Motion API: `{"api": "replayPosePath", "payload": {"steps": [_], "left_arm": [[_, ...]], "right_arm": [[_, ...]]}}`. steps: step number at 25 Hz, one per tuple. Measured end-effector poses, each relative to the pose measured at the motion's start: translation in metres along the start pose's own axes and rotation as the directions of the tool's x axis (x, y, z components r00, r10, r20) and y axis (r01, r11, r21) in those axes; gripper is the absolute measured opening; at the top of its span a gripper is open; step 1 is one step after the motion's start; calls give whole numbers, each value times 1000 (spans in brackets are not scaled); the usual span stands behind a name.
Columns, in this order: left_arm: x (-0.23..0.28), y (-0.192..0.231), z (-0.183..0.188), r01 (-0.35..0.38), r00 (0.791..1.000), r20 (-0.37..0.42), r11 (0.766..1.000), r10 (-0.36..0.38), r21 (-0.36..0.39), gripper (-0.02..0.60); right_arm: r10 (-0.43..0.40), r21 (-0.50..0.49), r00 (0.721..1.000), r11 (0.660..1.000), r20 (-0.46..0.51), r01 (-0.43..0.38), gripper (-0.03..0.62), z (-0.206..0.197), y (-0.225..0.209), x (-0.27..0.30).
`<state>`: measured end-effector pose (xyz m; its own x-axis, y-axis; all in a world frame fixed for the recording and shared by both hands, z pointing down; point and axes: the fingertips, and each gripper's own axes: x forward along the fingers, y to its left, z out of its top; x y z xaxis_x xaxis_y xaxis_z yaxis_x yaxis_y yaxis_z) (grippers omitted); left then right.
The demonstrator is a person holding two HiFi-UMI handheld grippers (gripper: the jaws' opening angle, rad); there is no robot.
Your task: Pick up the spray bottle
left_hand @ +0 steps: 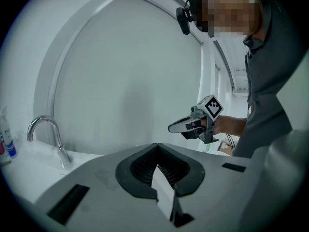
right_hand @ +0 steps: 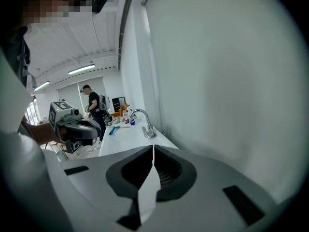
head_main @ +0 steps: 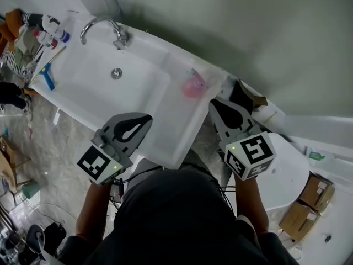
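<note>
A pink translucent spray bottle [head_main: 193,85] rests on the flat right side of the white sink counter [head_main: 171,131], near the wall. My left gripper [head_main: 148,117] hovers over the counter's front edge, left of and nearer than the bottle, with its jaws closed together and nothing in them. My right gripper [head_main: 213,103] is just right of the bottle, past the counter's end, also shut and empty. In the left gripper view the jaws [left_hand: 157,145] meet and point at the bare wall, with the right gripper [left_hand: 172,128] ahead. The right gripper view [right_hand: 153,147] shows closed jaws too. Neither gripper view shows the bottle.
A chrome faucet [head_main: 102,27] stands behind the basin [head_main: 88,87]. Several bottles [head_main: 51,31] and a blue tool [head_main: 48,77] sit at the counter's far left. A white round fixture [head_main: 287,175] and cardboard boxes [head_main: 309,200] lie to the right. Another person [right_hand: 92,104] stands far off.
</note>
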<state>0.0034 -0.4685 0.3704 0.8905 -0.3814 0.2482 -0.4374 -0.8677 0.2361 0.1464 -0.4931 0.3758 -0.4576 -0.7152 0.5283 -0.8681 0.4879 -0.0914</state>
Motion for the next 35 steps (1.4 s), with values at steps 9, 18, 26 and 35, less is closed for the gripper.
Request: {"api": "replayPosePath", "payload": {"steps": [9, 18, 26, 35], "left_arm": [[8, 19, -7, -97, 995, -4, 995, 97, -31, 3], [14, 24, -21, -140, 990, -26, 988, 139, -62, 3], [16, 34, -31, -176, 984, -34, 980, 174, -89, 3], [19, 47, -40, -202, 979, -52, 973, 197, -115, 3]], "right_arm": [[45, -27, 997, 999, -64, -47, 12, -18, -26, 28], [79, -37, 988, 996, -135, -84, 157, -33, -38, 55], [111, -44, 974, 992, -196, -122, 215, -50, -40, 85], [142, -41, 958, 987, -250, -156, 221, -60, -48, 113]]}}
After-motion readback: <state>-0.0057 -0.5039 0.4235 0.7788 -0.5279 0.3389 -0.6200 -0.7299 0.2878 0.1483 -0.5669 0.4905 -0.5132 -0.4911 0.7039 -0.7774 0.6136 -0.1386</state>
